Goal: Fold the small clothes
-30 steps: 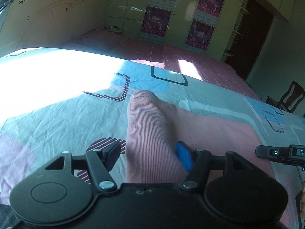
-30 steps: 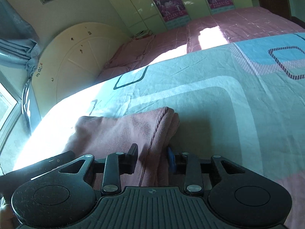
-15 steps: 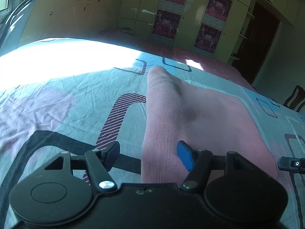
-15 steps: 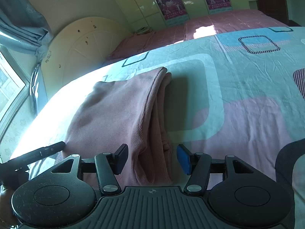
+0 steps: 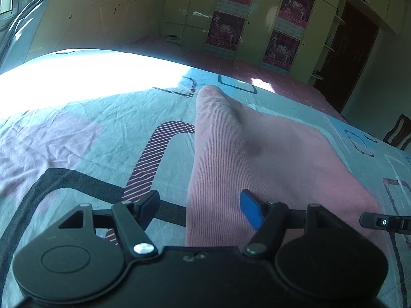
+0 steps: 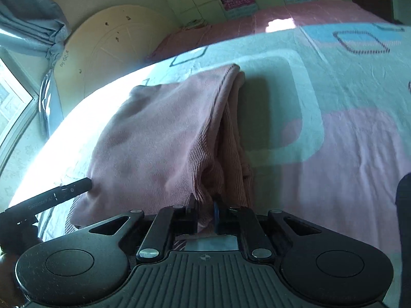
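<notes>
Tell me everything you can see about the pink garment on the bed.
The pink garment is a ribbed knit, folded into a layered stack that lies flat on the patterned bedsheet. Its near right edge shows several stacked layers, and the right gripper is shut on that edge. The left gripper straddles the near left edge, its jaws opening, pads not pressing the cloth.

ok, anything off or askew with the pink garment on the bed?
Nothing damaged. The pink garment lies folded on the bedsheet, but the layers along its right edge look uneven. The right gripper pinches that near corner; the left gripper is opening, straddling the near left edge.
</notes>
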